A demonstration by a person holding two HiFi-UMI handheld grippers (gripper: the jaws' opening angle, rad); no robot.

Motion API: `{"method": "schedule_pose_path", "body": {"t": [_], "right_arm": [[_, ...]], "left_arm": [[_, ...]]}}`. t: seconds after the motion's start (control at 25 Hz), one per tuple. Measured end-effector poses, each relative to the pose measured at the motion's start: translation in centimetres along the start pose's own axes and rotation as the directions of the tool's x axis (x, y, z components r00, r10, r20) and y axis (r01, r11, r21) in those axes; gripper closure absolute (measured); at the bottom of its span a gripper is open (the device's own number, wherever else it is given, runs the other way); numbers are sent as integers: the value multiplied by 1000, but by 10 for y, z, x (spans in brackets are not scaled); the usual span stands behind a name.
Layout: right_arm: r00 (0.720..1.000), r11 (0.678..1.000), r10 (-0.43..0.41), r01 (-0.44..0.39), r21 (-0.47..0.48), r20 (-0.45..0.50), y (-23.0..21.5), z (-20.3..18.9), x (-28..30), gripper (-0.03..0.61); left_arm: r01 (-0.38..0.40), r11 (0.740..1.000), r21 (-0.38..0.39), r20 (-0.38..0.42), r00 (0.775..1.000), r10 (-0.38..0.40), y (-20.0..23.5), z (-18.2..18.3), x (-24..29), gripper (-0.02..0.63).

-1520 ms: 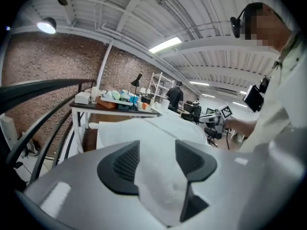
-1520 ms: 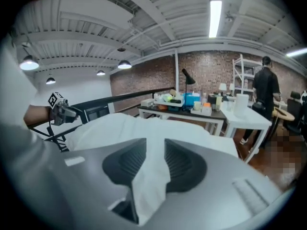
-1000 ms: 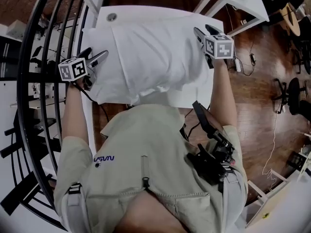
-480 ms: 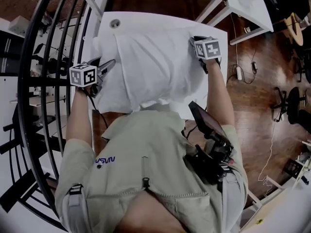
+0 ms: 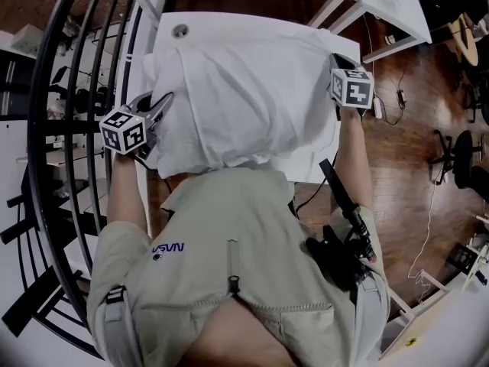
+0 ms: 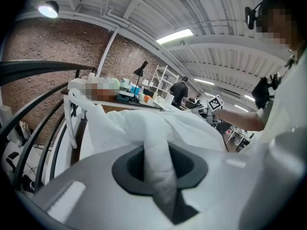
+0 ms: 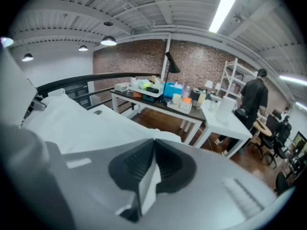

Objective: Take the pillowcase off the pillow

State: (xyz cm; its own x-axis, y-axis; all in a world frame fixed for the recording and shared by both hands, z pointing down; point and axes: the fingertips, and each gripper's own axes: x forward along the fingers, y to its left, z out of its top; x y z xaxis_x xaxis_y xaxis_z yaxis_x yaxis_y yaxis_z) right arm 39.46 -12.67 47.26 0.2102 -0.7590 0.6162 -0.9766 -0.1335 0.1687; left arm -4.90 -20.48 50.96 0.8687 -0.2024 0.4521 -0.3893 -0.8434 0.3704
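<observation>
A pillow in a white pillowcase (image 5: 244, 90) lies across the white table (image 5: 229, 21) in front of me. My left gripper (image 5: 159, 105) is at the pillow's left edge. Its jaws have just been closing, and in the left gripper view (image 6: 158, 176) they pinch a thick fold of the pillowcase (image 6: 158, 128). At the pillow's right edge is my right gripper (image 5: 337, 60). Its jaws have also just been closing and now hold a thin fold of the white fabric, as the right gripper view (image 7: 147, 178) shows, with the pillowcase (image 7: 72, 123) stretching off to the left.
A black curved railing (image 5: 53, 128) runs along the table's left side. More white tables (image 5: 390, 6) stand at the far right, and office chairs (image 5: 458, 151) are on the wooden floor. A cluttered table (image 7: 158, 97) and a standing person (image 7: 252, 97) are behind.
Both grippers went from open to shut on the pillowcase edges. The right gripper moved outward to the right, and the fabric is now pulled wider and bunched at the left.
</observation>
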Motion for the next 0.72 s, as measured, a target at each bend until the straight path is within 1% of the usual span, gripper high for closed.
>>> {"method": "schedule_pose_path", "body": {"t": [0.08,0.16,0.24,0.36,0.48,0.6,0.72], "right_arm": [[998,998,-55,54,13,31,-10,1,-15,575],[991,991,-129,128,27,47,-24,-1,-31,577],[977,978,-207,204,46,56,-44,-4,-47,577],[955,955,-289,283,93,59,-73,-14,-66,577],[940,934,-338,330,133,41,-90,-29,-80,577],[931,919,-364,357,165,13,-100,-45,-85,577],[924,901,-381,378,212,-28,-111,-66,-88,577]], "left_arm": [[15,999,33,31,999,-16,-8,5,-14,562],[27,999,47,75,997,-30,-16,13,-29,574],[42,998,53,115,992,-48,-23,22,-40,580],[54,996,69,155,986,-64,-28,34,-54,583],[59,995,75,182,981,-72,-26,39,-65,584],[68,995,73,190,978,-81,-24,40,-66,584],[64,997,40,195,978,-71,-20,34,-70,585]]}}
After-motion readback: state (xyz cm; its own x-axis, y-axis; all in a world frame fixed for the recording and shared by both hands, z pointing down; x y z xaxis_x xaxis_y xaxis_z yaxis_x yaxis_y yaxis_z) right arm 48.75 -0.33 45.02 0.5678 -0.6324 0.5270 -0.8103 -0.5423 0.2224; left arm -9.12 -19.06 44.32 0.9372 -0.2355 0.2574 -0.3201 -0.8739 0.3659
